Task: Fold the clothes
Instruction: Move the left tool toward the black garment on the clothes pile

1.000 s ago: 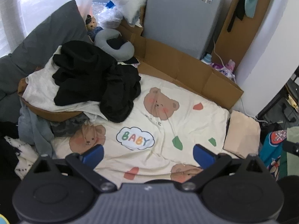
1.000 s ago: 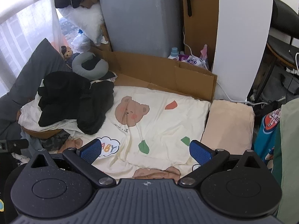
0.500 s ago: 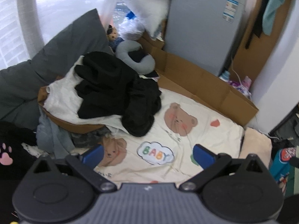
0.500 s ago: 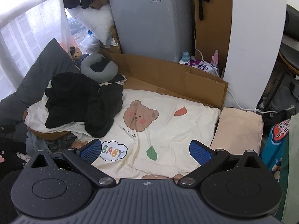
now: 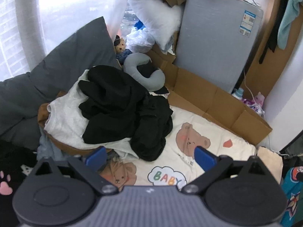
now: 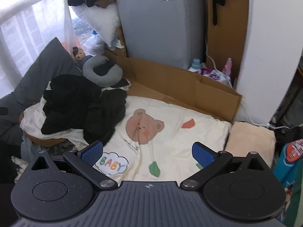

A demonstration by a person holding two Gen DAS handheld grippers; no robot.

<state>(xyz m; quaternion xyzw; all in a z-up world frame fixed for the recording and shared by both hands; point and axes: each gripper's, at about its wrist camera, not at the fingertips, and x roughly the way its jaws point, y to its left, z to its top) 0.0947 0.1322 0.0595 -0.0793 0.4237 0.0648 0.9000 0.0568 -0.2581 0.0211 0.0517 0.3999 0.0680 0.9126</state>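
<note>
1. Because the black clothes [image 5: 125,111] are lying tangled with a white garment [image 5: 64,121] at the frame's centre left, a grab is risking two layers at once.
2. Both the left gripper [image 5: 149,156] and the right gripper [image 6: 147,152] are hovering with fingers spread wide, grasping nothing, touching nothing.

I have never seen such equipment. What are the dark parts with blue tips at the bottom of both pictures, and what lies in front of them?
No robot here: a person holds one two-finger tool in each hand, with a camera on each looking forward. One picture comes from the left tool, the other from the right tool. Both are open and hold nothing. Ahead lies a cream bear-print blanket marked "BABY". On its left, a heap of black clothes rests on a white garment, waiting to be folded.
</note>
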